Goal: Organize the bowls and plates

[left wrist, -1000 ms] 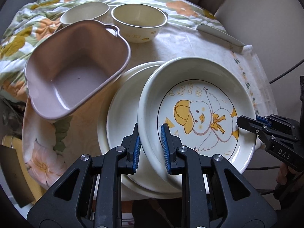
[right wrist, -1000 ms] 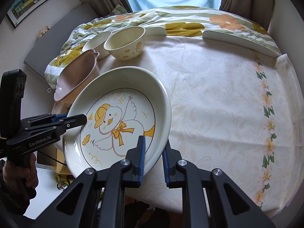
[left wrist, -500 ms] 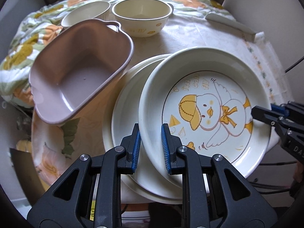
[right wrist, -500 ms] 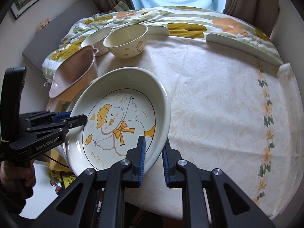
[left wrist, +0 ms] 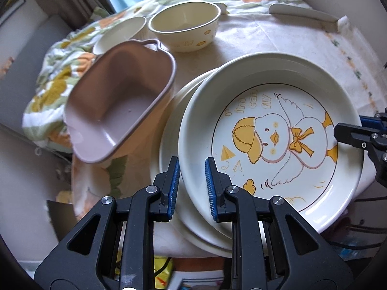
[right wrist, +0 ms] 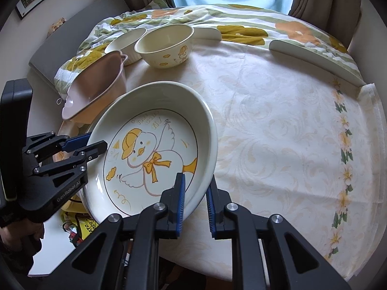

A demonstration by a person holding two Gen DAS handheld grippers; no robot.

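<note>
A deep cream plate with a yellow duck drawing (left wrist: 273, 142) is held by both grippers over a plain cream plate (left wrist: 169, 145) on the table. My left gripper (left wrist: 192, 183) is shut on the duck plate's near-left rim. My right gripper (right wrist: 196, 200) is shut on its opposite rim, and the duck plate (right wrist: 150, 154) tilts in that view. The right gripper also shows in the left wrist view (left wrist: 358, 135), and the left gripper in the right wrist view (right wrist: 79, 145). A pink handled dish (left wrist: 116, 111) leans at the left.
Two cream bowls stand at the back: one with duck prints (left wrist: 186, 26) and a plainer one (left wrist: 118, 33) behind the pink dish. The round table (right wrist: 278, 125) has a pale patterned cloth. A white curved guard (right wrist: 314, 58) lies at its far right edge.
Both grippers and the duck plate have shifted slightly; the plate sits a little more level and further right over the plain plate. The grips are unchanged.
</note>
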